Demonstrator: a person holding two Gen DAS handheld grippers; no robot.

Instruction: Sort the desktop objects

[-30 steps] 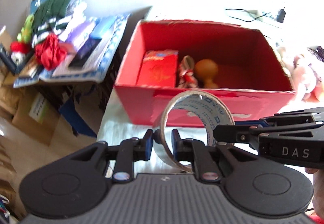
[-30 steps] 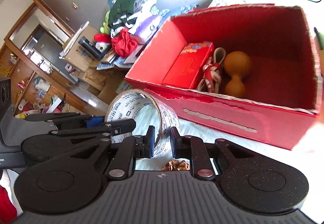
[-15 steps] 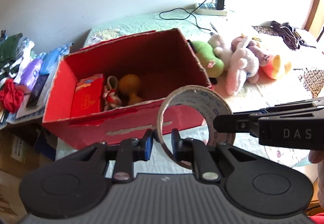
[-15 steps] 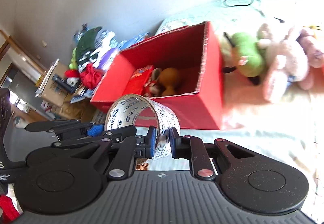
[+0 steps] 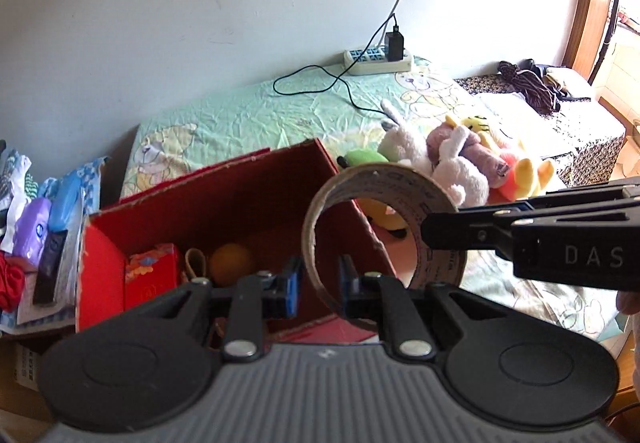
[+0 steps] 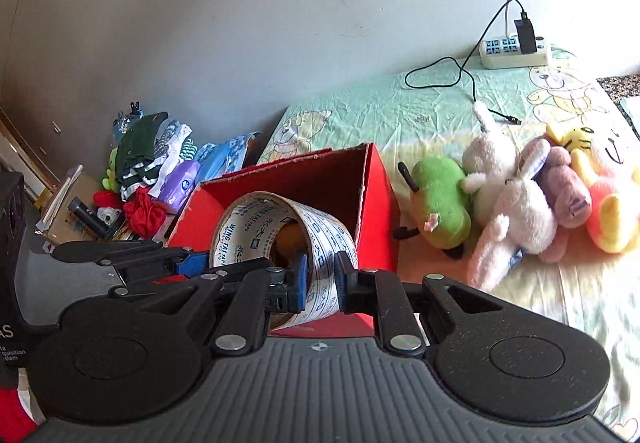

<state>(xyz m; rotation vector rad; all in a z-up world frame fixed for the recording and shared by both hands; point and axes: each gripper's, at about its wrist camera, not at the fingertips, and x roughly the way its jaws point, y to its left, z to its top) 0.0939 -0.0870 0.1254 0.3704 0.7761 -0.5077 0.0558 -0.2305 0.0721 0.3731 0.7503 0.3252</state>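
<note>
Brown-edged packing tape roll (image 5: 382, 231), printed with blue and white lettering on its inner face, hangs in the air just in front of and above an open red cardboard box (image 5: 240, 211). Both grippers grip it at once. The left gripper (image 5: 318, 285) has its two blue-padded fingers closed on the roll's near left wall, one pad inside the ring and one outside. The right gripper (image 6: 320, 281) pinches the roll's right wall the same way; from the left wrist camera its black fingers reach in from the right, marked "DAS".

Inside the box lie a red packet (image 5: 150, 273), a small looped item and an orange gourd-shaped object (image 5: 232, 261). The box sits on a pale green sheet (image 6: 400, 103) printed with cartoon bears. To the box's right lies a cluster of plush toys (image 6: 520, 199): green, white, pink, purple and yellow. A white power strip (image 6: 514, 51) with a black charger rests by the wall. Left of the bed, a heap of clothes and packets (image 6: 156, 167) is piled up.
</note>
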